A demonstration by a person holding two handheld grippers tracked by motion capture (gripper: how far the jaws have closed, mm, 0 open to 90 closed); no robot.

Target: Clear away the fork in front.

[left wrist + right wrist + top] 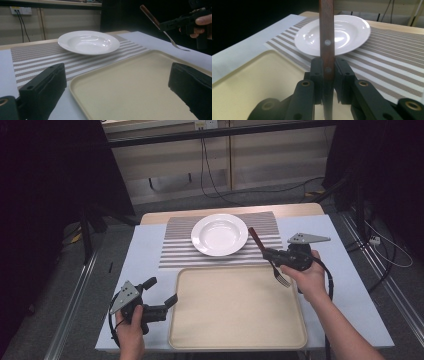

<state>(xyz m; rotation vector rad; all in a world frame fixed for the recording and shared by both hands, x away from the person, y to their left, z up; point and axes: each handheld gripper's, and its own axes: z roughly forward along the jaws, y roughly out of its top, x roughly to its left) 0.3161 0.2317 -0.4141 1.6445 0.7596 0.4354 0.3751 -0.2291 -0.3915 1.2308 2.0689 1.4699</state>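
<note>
A fork (268,256) with a brown wooden handle hangs tilted over the far right corner of the beige tray (235,320). Its tines point down at the tray. My right gripper (270,254) is shut on the handle (326,32), which stands up between the jaws in the right gripper view. A white plate (220,234) rests on a striped placemat (172,247) beyond the tray. My left gripper (162,290) is open and holds nothing, at the tray's left rim (75,83). In the left gripper view the fork (160,27) and my right gripper (183,23) show at the upper right.
A pale blue sheet (145,250) covers the table under the placemat and tray. Cables (210,180) run across the floor beyond the table. Dark stands (87,230) flank the table on both sides.
</note>
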